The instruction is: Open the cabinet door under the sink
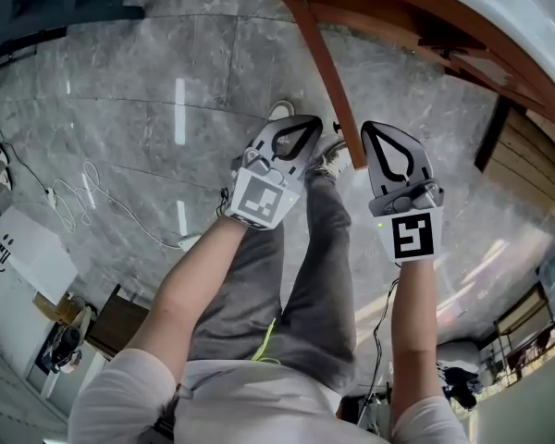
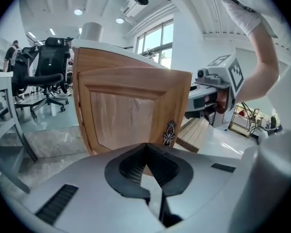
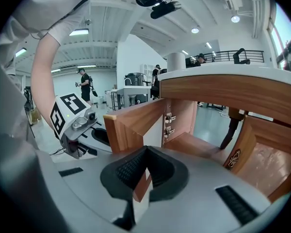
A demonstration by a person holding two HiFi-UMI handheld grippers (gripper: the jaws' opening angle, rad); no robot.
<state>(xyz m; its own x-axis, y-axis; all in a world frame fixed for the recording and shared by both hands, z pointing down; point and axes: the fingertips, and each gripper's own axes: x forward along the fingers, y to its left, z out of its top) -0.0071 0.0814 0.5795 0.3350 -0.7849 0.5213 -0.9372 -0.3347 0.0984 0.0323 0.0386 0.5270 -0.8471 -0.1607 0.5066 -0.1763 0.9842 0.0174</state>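
The cabinet door (image 2: 131,110) stands swung open between the two tools, with a dark ornamental handle (image 2: 169,133) near its free edge. The left gripper (image 2: 146,145) is clenched on nothing, its tips meeting in front of the door and covering its lower edge. The right gripper (image 3: 145,149) looks clenched too, though wood shows through the gap below its tips, probably the door beyond. Each marker cube (image 2: 230,72) bears a black-and-white square pattern. The door screens part of the cabinet's inside (image 3: 189,144)

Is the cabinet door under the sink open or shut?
Open: the door stands swung out from the frame, with its hinges and the cabinet's inside floor exposed.
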